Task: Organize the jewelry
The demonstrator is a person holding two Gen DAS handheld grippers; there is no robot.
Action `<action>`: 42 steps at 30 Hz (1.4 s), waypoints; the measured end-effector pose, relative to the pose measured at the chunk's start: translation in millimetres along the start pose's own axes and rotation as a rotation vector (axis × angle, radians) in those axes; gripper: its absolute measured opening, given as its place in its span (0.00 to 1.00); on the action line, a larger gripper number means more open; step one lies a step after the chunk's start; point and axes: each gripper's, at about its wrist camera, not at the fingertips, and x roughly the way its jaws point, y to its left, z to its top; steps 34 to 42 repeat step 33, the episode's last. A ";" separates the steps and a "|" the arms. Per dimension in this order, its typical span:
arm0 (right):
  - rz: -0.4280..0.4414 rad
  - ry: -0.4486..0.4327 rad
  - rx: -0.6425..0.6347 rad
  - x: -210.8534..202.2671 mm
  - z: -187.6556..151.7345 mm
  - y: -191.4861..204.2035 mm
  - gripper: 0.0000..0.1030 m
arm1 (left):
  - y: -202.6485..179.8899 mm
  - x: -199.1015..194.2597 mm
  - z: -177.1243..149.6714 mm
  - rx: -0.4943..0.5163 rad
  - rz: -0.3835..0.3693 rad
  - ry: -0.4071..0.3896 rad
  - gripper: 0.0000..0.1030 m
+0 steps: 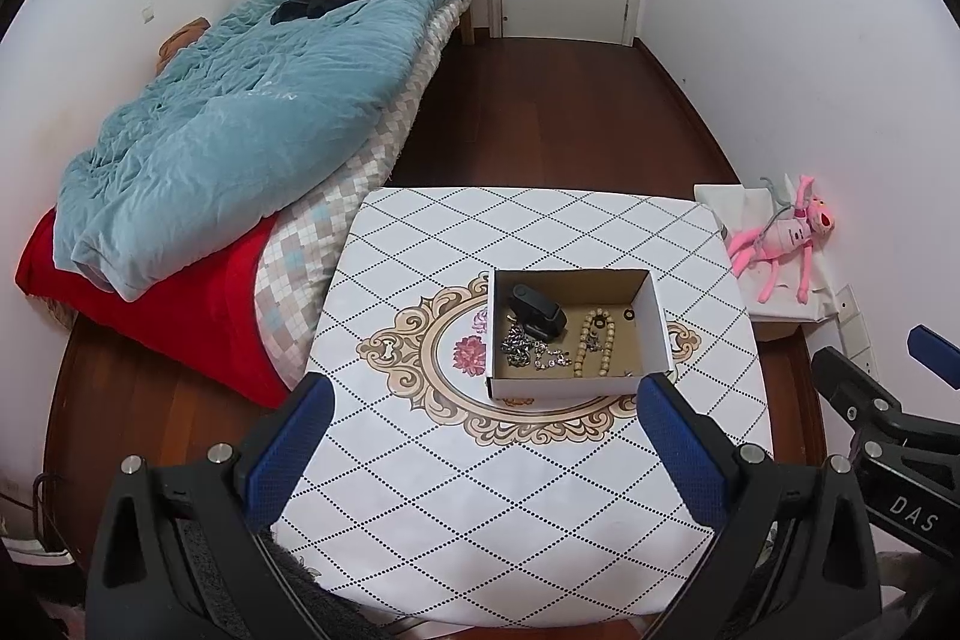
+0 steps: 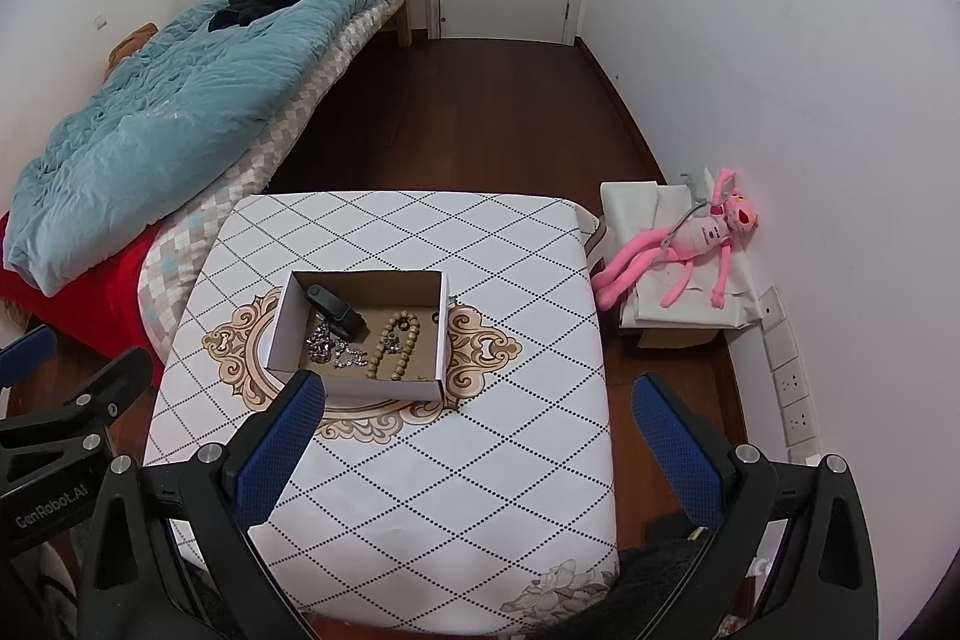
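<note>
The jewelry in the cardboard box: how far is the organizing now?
Done: the bead bracelet, silver chain and black band already lie in the box. In hand: nothing; the left tool and right tool hover open above the table. Left: no loose jewelry shows on the table.

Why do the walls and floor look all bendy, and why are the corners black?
Left wrist view: the fisheye lens curves the wooden floor and bed and leaves dark corners; the cardboard box in the middle stays sharp. Right wrist view: same bending, worst at the edges, where the wall sockets lean; soft, even light, no glare on the tablecloth.
</note>
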 end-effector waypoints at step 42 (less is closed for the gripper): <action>-0.006 0.011 -0.012 3.6 1.4 -3.5 1.00 | 3.3 -0.1 -3.2 -0.002 -0.007 -0.005 1.00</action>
